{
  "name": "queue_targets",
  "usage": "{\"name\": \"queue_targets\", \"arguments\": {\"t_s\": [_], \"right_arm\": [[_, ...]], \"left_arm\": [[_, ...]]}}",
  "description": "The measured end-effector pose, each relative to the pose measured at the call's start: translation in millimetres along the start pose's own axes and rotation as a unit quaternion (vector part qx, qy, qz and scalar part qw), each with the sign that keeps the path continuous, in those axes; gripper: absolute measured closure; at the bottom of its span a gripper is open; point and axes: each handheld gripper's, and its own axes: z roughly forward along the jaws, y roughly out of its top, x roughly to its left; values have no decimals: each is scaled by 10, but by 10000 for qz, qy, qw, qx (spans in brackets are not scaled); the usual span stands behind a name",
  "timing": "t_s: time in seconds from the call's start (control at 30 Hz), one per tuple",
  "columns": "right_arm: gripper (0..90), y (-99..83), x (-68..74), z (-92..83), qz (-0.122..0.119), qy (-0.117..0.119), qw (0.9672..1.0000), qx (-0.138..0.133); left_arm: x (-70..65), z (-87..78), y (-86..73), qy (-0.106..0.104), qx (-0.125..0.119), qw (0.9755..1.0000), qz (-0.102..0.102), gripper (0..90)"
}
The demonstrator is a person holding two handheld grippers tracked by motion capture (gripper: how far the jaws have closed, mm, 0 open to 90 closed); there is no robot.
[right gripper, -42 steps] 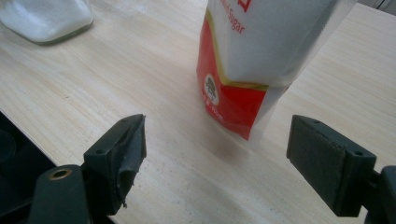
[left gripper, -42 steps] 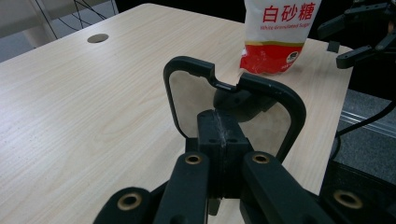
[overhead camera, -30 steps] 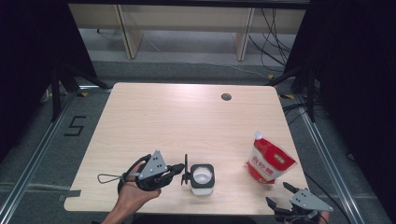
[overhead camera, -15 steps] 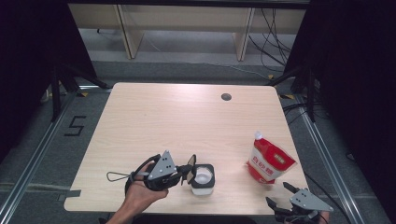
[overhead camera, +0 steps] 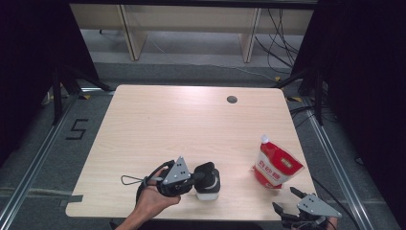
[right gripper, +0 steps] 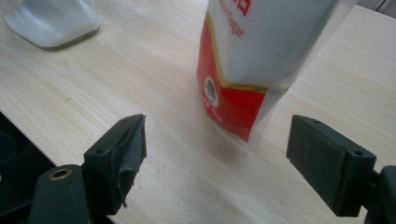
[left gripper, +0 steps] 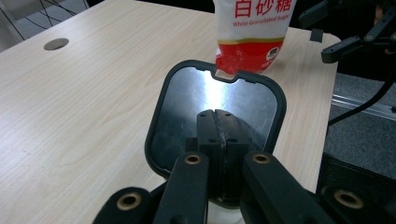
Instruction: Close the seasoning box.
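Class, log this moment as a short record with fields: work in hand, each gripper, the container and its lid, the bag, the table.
Work in hand: closing the container's lid
Left gripper: jaws shut, pressing on the black lid
Right gripper: jaws open, holding nothing, at the table's near right corner
Container: white, near the front edge
Sugar bag: red and white, upright, right of the container
Table: light wood, round hole near the far edge

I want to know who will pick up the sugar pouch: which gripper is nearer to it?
Right. The right gripper sits just before the sugar pouch, jaws open; the left gripper is farther off, at the lidded container.
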Motion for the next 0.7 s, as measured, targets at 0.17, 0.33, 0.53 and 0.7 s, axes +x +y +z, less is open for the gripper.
{"name": "queue_targets", "arguments": {"t_s": [0.17,0.33,0.53,0.7], "right_arm": [[209,4,-13,5,-89,21,9999,-42],[209,4,-12,5,-104,27,9999,-26],[209,4,-13,5,-95,19,9999,-46],[208,4,-14,5,-113,13,9999,-36]], "left_arm": [[-27,68,-29,-39,40,10000,-76,889],[-49,125,-62,-70,87,9999,-123,889],[-57,139,-73,-105,124,9998,-125,888],[-32,122,-67,-144,63,9995,-262,820]]}}
